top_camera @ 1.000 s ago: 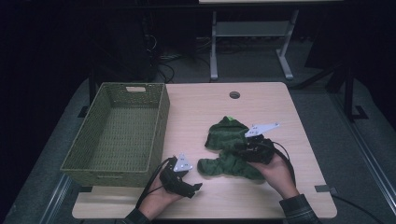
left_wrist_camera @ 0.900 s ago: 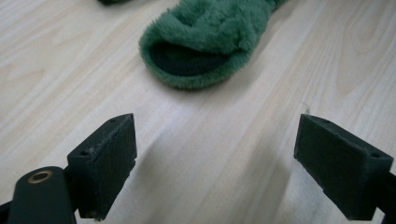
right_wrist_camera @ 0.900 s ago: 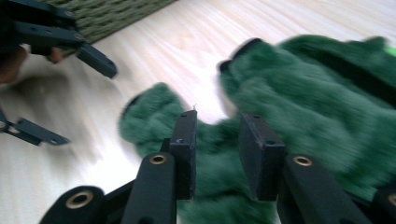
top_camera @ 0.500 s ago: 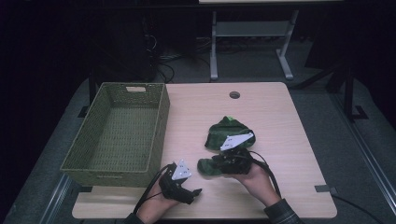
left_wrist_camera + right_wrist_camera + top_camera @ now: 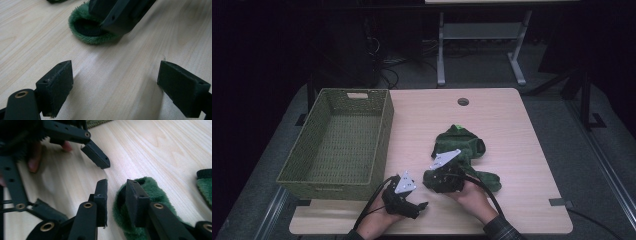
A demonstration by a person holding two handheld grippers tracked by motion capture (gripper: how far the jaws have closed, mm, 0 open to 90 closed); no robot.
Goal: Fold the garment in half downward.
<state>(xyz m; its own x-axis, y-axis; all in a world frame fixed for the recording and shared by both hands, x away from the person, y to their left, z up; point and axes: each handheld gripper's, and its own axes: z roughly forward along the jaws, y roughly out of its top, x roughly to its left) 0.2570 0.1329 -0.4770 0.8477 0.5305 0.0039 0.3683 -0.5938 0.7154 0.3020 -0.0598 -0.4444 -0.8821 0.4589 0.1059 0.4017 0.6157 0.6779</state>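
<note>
No text, label, brand, number or sign can be read anywhere.

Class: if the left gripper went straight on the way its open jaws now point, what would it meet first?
Probably the green fuzzy sock's open cuff, where the right gripper's black jaw already rests; bare table lies between, though depth is hard to judge.

A: What occupies the left of the frame?
B: A green basket (image 5: pixel 337 145) on the table (image 5: pixel 512 125).
A: And lower centre?
B: Two grippers, left (image 5: pixel 419 206) and right (image 5: pixel 432 181), the right touching green socks (image 5: pixel 462 150).
</note>
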